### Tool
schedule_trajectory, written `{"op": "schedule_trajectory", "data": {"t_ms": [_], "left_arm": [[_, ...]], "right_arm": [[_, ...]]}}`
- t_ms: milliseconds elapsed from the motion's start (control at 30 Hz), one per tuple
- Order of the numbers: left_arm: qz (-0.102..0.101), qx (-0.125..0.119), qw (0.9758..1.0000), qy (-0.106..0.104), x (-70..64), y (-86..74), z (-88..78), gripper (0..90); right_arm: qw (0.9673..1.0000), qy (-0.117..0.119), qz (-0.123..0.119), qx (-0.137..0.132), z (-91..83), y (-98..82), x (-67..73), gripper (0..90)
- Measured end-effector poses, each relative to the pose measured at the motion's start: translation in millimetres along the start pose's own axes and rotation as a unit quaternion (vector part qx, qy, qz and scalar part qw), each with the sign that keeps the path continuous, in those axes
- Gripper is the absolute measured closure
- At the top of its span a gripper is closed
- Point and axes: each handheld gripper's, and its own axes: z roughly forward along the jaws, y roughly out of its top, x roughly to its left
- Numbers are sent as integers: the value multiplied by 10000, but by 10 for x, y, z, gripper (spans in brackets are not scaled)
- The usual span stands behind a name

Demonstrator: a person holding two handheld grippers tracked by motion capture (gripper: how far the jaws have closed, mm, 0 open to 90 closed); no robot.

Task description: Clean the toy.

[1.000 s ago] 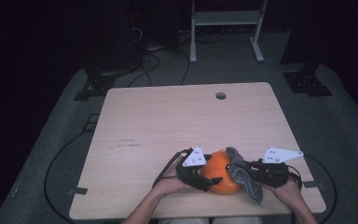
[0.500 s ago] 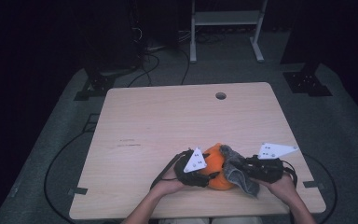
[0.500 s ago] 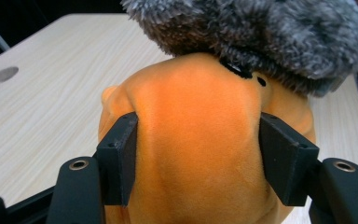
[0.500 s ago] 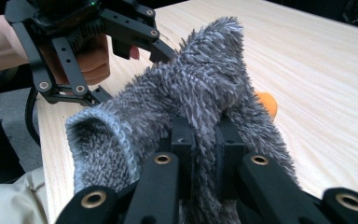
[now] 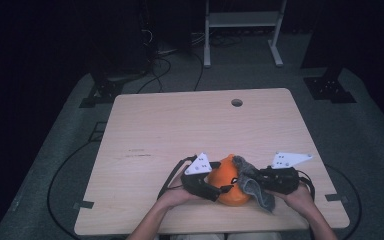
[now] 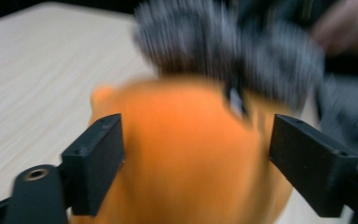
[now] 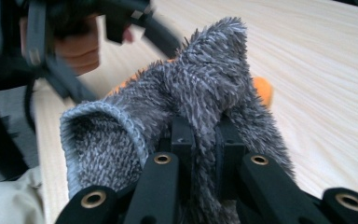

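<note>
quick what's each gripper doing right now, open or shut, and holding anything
Left gripper: jaws wide, just been opening; the orange object sits between them, contact unclear through blur.
Right gripper: shut on the grey fuzzy cloth.

One wooden counter [image 5: 180,135] stands in the high view, with one round hole [image 5: 237,102] near its far edge. On it there is one orange rounded object [image 5: 227,184] and one grey fuzzy cloth [image 5: 252,186] draped against it. Two grippers are there: one left gripper [image 5: 215,192] and one right gripper [image 5: 254,181], each topped by one grey three-cornered plate, two plates in all. Two hands hold them, one left hand [image 5: 172,197] and one right hand [image 5: 300,200]. Beyond the counter, one white metal frame [image 5: 242,25] stands on the floor on two legs. Two black floor brackets [image 5: 330,87] lie at the counter's far corners, one to each side. Several dark cables cross the floor; their number cannot be counted.
</note>
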Motion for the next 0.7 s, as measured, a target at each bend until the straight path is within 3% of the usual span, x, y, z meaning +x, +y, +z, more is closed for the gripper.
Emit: {"op": "schedule_trajectory", "data": {"t_ms": [67,100,167,333,400,500,567,633,700], "left_arm": [[60,313,9994,140,-9,-22,60,152],[22,329,9994,102,-9,-44,77,158],[156,372,9991,108,-28,-67,90,203],[328,565,9979,33,-44,-93,65,238],[360,603,9975,9,-36,-104,49,243],[370,662,9971,-26,-20,-121,24,245],[335,666,9972,-50,-6,-139,5,245],[344,662,9972,-66,-11,-140,6,245],[396,672,9969,-62,-24,-131,25,245]], "right_arm": [[9999,90,-78,-16,12,-9,34,806],[10000,22,-90,14,6,-14,37,806],[10000,-41,-47,55,-17,-55,6,806],[9981,-481,233,315,-82,-203,-136,806],[9990,-337,254,167,-98,-178,-103,806],[10000,-38,45,-26,-58,-59,-4,805],[10000,-22,-52,41,-9,-28,13,804],[10000,15,47,48,5,-64,-26,804],[9997,-132,57,203,-6,-132,-62,804]]}}
